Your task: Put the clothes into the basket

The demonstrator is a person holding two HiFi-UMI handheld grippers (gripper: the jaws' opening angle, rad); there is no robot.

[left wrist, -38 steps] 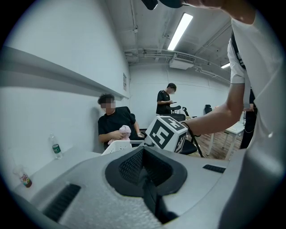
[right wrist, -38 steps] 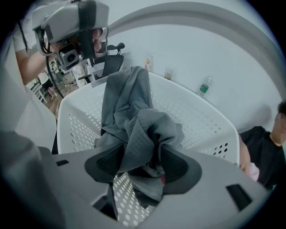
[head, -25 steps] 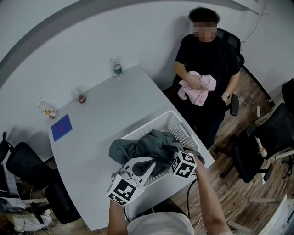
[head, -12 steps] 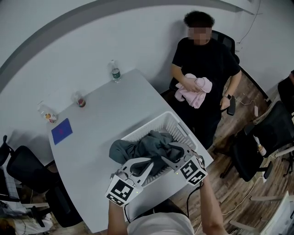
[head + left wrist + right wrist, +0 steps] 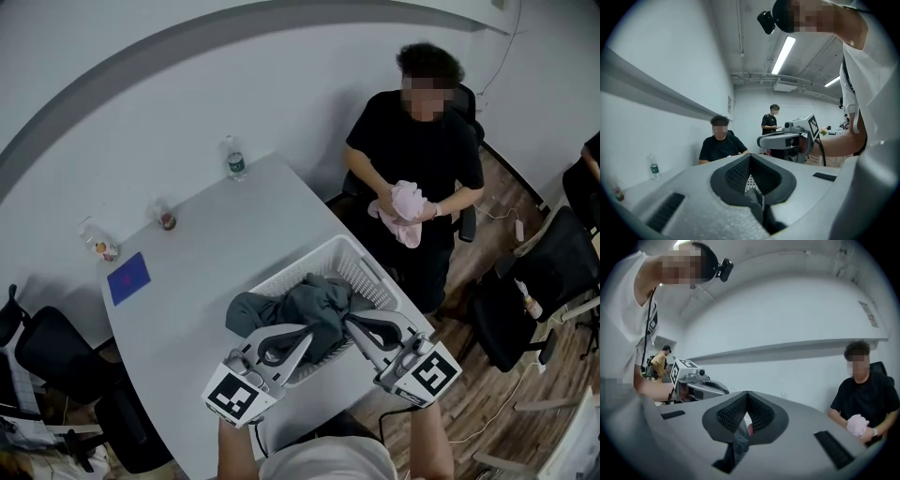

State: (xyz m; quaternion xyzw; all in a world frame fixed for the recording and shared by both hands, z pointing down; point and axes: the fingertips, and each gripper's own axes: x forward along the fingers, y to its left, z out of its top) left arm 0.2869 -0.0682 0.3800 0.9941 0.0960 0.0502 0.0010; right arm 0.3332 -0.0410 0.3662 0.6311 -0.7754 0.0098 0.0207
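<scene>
1. A blue square (image 5: pixel 128 278) and a water bottle (image 5: pixel 234 159) sit on the pale counter (image 5: pixel 216 272), well apart from the basket.
2. The left claw (image 5: pixel 306 331) is pinched together on a fold of the grey-green garment (image 5: pixel 314 300). In the left gripper view, dark cloth is wedged between the pads (image 5: pixel 736 173).
3. The garment is heaped in the white basket (image 5: pixel 367 267) at the counter's near right corner, and its left part hangs over the rim.
4. The right claw (image 5: pixel 351 322) has just been closing and clamps the same garment, with cloth caught between its jaws.
5. Beyond the counter, a seated person (image 5: pixel 422 141) holds a pink cloth (image 5: pixel 403 202).
</scene>
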